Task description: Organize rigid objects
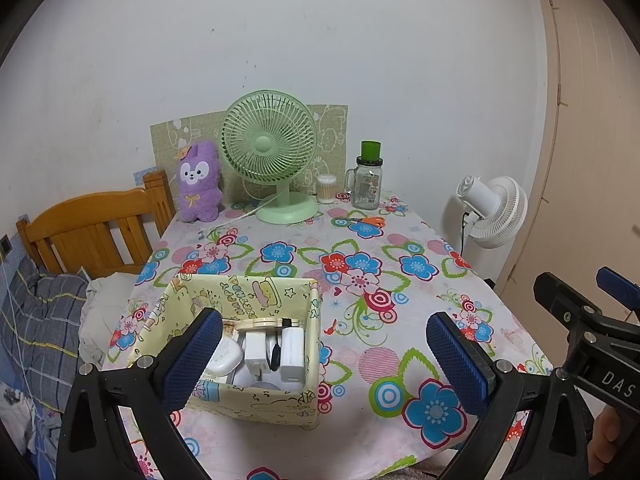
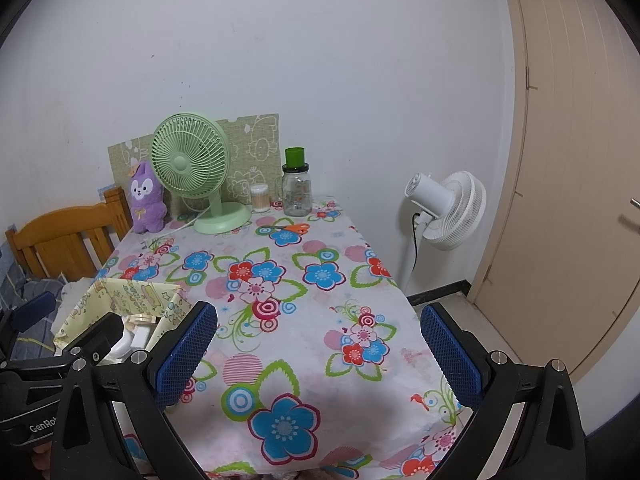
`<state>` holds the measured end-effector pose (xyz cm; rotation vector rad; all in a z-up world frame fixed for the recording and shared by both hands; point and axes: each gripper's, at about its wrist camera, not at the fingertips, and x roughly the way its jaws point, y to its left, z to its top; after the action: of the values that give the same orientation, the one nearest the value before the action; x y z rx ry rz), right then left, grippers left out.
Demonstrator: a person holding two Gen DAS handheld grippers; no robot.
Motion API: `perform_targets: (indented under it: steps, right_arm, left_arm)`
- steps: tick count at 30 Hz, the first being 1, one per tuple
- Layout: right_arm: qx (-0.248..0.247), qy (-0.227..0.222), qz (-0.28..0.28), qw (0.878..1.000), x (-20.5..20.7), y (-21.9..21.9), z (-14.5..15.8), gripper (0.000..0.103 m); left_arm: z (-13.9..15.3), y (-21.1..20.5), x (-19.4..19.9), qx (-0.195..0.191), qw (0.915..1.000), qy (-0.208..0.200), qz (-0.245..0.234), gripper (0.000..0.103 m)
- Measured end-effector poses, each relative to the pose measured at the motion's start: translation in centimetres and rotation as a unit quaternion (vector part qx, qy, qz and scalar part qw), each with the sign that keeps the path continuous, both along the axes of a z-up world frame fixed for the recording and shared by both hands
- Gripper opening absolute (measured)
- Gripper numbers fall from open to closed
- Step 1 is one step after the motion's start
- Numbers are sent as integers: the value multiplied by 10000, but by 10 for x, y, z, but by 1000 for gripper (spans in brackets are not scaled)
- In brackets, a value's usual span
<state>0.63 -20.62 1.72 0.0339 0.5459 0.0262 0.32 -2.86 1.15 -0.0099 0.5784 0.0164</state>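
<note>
We see a pale-yellow cartoon-print box (image 1: pixel 256 396) on the floral worktop (image 1: pixel 400 248), white chargers (image 1: pixel 256 350) heaped inside, left gripper (image 1: pixel 324 360) and right gripper (image 2: pixel 318 354) both spread wide, empty

You can read "DAS" on the right gripper (image 1: pixel 618 292) at 4 o'clock, "GenRo" on the left gripper (image 2: pixel 38 312) at 8 o'clock, and "HAPPY BIRTHDAY" inside the storage box (image 1: pixel 240 292).

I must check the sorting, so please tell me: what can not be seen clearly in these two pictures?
- Box contents, left wrist view: white chargers overlap; the left gripper finger covers one side.
- Box, right wrist view: the left gripper's body hides most of the inside.
- Jar label: too small to read.
- Scissors: blades too small to make out.
- Right gripper: open, empty.
</note>
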Motion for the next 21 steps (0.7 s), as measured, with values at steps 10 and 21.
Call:
perform_targets:
  steps: [10,21]
  right_arm:
    - [39,11,-23,10000,2,3,-1,103]
    - [99,-13,-145,9998,0,9,-2,103]
  left_arm:
    - [-1,3,1,8,10000,20,-54,103]
    - [-3,3,6,113,9994,32,-329,103]
